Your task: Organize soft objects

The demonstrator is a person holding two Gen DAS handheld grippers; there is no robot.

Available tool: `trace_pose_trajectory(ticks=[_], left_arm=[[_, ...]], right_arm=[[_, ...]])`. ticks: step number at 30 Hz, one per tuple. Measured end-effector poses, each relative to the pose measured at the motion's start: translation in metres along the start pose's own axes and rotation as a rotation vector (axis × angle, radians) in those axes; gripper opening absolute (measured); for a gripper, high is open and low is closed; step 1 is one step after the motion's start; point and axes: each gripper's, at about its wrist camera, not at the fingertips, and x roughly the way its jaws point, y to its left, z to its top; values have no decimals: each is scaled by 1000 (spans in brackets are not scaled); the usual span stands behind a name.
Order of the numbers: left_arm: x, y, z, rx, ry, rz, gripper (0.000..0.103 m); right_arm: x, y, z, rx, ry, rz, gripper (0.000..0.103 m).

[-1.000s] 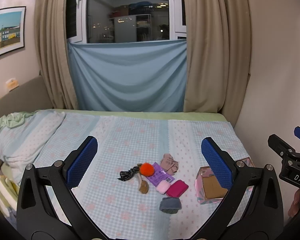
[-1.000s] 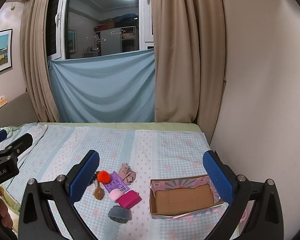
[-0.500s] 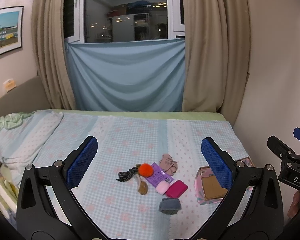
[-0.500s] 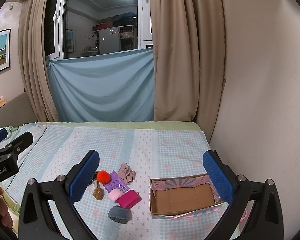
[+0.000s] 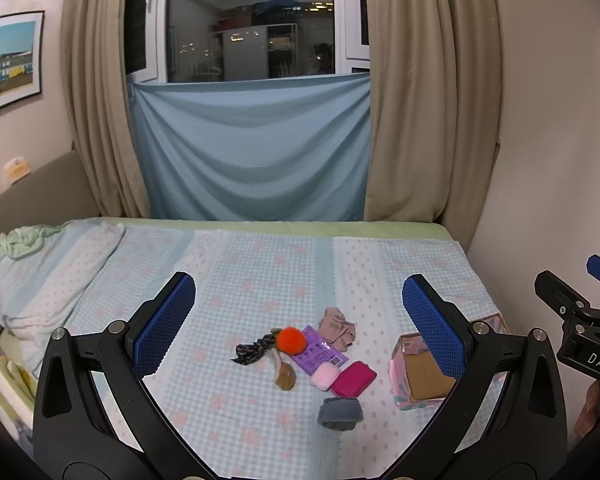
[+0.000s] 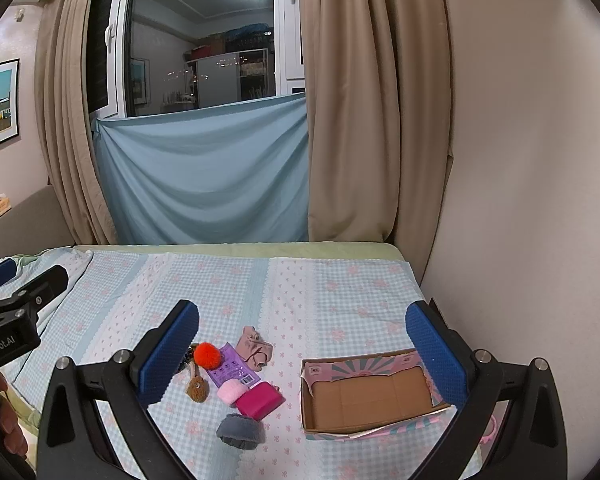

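Several soft bits sit in a tight cluster mid-bed, just left of the open cardboard box (image 6: 370,394): orange pom-pom (image 6: 207,354), purple packet (image 6: 230,370), crumpled pink cloth (image 6: 255,346), brown fuzzy piece (image 6: 197,390), pale pink puff (image 6: 231,393), magenta pouch (image 6: 260,400), grey scrunchie (image 6: 240,430), plus a dark patterned tie (image 5: 250,352) on the far left of the pile. Box looks empty inside, so I judge nothing's been sorted yet.

Left gripper (image 5: 298,320) and right gripper (image 6: 302,354) both hang above the bedspread (image 6: 300,292), fingers spread wide, holding nothing.

Risks as I see them:
- Items touch/overlap (pom-pom on the packet, puff against the pouch), so a wide pinch could grab 2 at once or drag a neighbour.
- Bed is soft; pressing down may bunch the cover into the pads w/ the item.
- Box is light card w/ a torn, flappy near edge, and a bump from my right fingers could shove or tip it.
- Box sits close to the wall, so there's little room on that side.
- Grippers are near each other, so they could clash if both go for the pile.
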Motion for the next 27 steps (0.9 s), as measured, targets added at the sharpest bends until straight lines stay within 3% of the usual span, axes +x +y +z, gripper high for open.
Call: trace_pose_trajectory(ticks=[11,16,20,24,27], left_arm=[[17,0,-3,-14,34,8,103],[37,2,-12,-52,93,47,103],[59,4,-33,-64,162,96,103],[98,6,-75,-69,262,129,103],[136,14,-111,-88,362,107,103]], right_arm=[[9,0,1,2,18,4,103],[24,1,3,-18,53,20,103],[47,3,-1,-47,110,61,103],[82,8,-16,-77,171,114,103],[120,17,-34,-90,234,137,103]])
